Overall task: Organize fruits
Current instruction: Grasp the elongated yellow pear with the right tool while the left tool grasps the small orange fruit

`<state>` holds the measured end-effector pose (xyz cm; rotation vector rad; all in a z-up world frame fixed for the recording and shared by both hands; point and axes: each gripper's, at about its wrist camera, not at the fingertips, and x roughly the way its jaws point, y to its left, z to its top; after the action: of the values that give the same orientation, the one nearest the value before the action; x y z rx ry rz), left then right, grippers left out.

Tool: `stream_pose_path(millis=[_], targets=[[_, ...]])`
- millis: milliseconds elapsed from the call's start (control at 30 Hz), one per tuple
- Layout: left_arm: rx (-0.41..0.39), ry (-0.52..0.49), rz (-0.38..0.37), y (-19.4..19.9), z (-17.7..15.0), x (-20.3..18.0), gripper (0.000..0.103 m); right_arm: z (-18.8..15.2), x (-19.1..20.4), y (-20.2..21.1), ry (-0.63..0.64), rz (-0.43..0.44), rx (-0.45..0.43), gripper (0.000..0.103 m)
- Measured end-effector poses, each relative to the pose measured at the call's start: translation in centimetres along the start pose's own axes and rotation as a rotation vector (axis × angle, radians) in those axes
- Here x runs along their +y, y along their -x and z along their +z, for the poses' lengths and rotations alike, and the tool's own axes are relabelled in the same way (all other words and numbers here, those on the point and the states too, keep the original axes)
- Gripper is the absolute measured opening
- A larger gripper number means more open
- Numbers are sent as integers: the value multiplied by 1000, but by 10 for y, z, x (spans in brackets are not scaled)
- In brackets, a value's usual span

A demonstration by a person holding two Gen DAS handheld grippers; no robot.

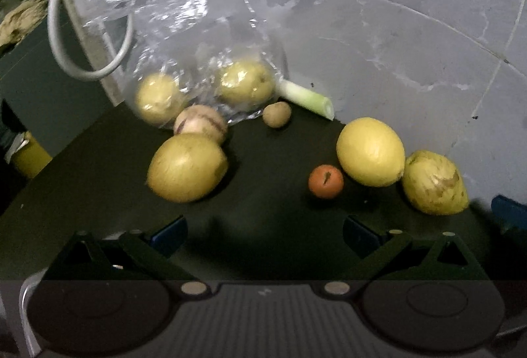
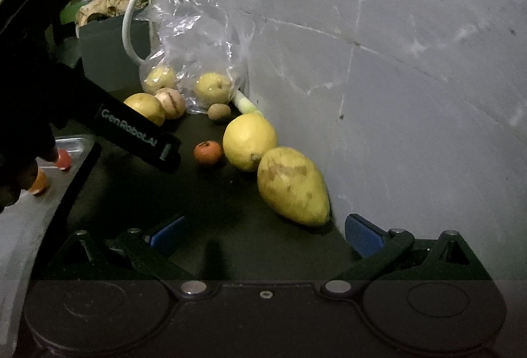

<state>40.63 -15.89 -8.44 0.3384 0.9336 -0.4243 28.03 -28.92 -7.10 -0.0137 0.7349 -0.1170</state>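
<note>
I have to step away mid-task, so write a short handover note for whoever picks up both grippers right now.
Left gripper: open, empty, above the dark counter.
Right gripper: open, empty, close to the speckled yellow pointed fruit by the grey wall.

On the counter: two large smooth yellow fruits, a small orange fruit, a striped pale round fruit, a small brown fruit.
Clear plastic bag holds two yellow round fruits.
Metal tray holds two small reddish-orange fruits.

Left: most fruits still loose.
</note>
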Motion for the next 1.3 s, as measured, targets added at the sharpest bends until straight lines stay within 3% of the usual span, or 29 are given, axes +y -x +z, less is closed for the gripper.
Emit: stream_pose_path(millis=[333,633,967,1300], targets=[[-11,-45,-63,-19,10,-11,102,10,10,-24,92,-97,-15,92],[-59,-147,-39,-28,16,-25,101,13,13,-36,120,-136,-12,86],[-27,-109,-113,-42,16,-25,83,11,12,-44,129,-147,4,71],[-25,-113,-116,-48,18,-28,65,11,12,-49,133,-137,21,69]])
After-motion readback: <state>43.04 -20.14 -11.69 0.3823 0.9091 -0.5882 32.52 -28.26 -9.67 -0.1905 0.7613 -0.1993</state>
